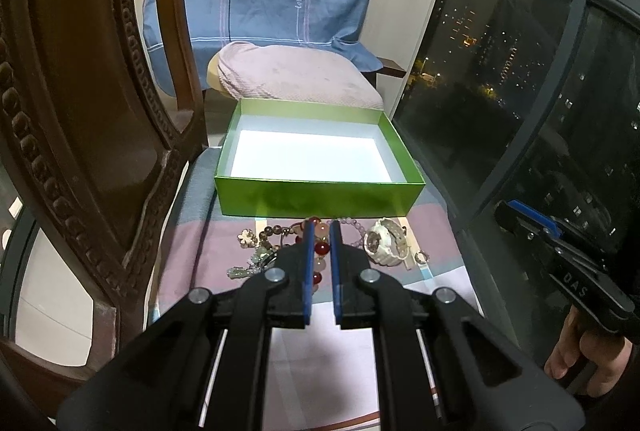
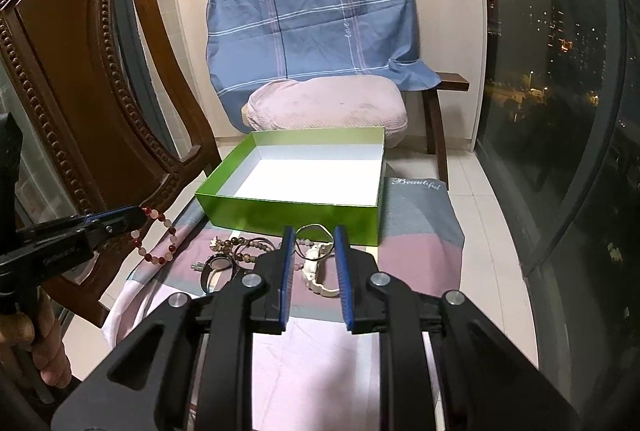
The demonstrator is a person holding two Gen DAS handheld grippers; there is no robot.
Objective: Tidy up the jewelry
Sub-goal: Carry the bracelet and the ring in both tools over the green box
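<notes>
1 red-and-pink bead bracelet [image 2: 157, 239] hangs clear of the cloth [image 2: 416, 255], pinched at its top in the left claw [image 2: 138, 216], whose blue pads are almost shut on the strand. The open green box [image 2: 288, 217] lies just beyond it and to its right, long axis running left to right, so this hand is the nearer carrier. The right claw [image 2: 310, 251] hovers narrowly parted and empty over the white watch [image 2: 316, 271]. Loose bracelets and a flower charm [image 1: 248, 237] lie beside the watch.
</notes>
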